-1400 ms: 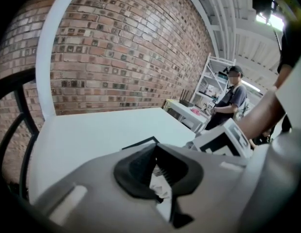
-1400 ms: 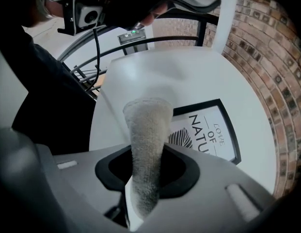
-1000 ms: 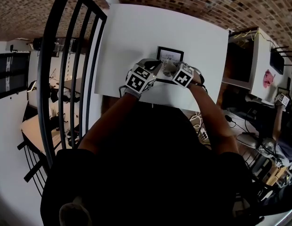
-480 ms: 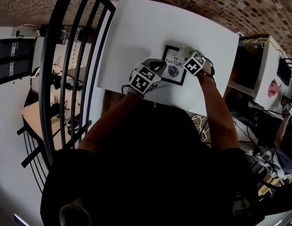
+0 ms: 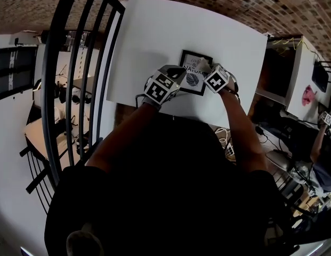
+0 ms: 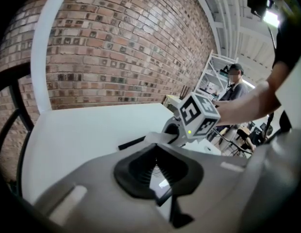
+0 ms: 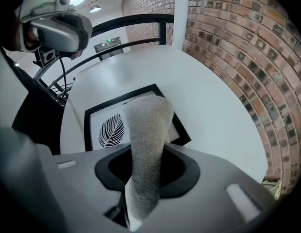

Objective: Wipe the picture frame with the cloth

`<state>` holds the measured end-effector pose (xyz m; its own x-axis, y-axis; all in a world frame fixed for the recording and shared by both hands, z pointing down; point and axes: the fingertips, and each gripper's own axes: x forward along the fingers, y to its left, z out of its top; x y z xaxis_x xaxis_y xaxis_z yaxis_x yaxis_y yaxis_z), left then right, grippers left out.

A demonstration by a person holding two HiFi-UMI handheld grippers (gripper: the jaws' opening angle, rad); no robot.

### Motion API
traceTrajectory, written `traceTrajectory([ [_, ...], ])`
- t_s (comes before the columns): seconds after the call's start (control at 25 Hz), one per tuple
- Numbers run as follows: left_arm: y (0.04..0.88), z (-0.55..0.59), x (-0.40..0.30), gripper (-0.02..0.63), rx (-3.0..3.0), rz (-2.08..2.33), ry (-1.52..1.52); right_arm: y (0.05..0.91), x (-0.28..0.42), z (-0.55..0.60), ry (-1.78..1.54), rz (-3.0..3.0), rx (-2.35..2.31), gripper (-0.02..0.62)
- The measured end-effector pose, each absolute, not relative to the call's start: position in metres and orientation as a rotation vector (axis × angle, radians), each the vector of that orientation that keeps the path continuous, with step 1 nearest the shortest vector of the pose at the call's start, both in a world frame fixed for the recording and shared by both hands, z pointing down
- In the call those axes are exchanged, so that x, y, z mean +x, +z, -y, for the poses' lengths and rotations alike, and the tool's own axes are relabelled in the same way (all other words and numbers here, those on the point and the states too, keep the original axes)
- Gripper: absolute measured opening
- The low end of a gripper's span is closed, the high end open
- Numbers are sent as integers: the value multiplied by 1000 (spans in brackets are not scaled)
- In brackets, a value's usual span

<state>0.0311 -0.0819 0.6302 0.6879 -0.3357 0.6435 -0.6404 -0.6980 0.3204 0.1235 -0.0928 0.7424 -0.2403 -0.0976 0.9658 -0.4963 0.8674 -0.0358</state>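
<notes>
A black picture frame (image 5: 192, 80) with a leaf print (image 7: 111, 130) lies flat on the white table (image 5: 154, 31). My left gripper (image 5: 177, 75) sits at the frame's near left edge. In the left gripper view its jaws (image 6: 160, 178) are shut on the frame's dark edge and glass. My right gripper (image 5: 209, 72) is shut on a grey cloth (image 7: 146, 130). The cloth (image 5: 203, 65) drapes forward over the frame's far right part. The right gripper's marker cube (image 6: 198, 115) stands close beside the left one.
A black metal railing (image 5: 74, 63) runs along the table's left side. A brick wall (image 6: 116, 42) stands behind the table. To the right are a desk with cables (image 5: 282, 137) and shelving, and a person (image 6: 233, 79) stands in the background.
The right gripper has dragged the cloth from the middle of the frame toward its far right corner, then slightly back. The left gripper has stayed on the frame's edge.
</notes>
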Motion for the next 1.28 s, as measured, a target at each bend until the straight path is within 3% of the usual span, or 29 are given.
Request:
traceTrajectory([
  [0.28, 628, 79, 40, 2, 2378, 699, 762, 743, 111, 35, 420, 1808, 417, 114],
  [0.72, 614, 63, 49, 2, 2403, 653, 741, 743, 104, -23, 773, 1939, 564, 114],
  [1.0, 595, 52, 43, 2, 2454, 668, 690, 683, 97, 3, 782, 2201, 752, 114],
  [1.28, 507, 70, 52, 2, 2637, 742, 459, 551, 86, 51, 566, 2515, 986, 114],
])
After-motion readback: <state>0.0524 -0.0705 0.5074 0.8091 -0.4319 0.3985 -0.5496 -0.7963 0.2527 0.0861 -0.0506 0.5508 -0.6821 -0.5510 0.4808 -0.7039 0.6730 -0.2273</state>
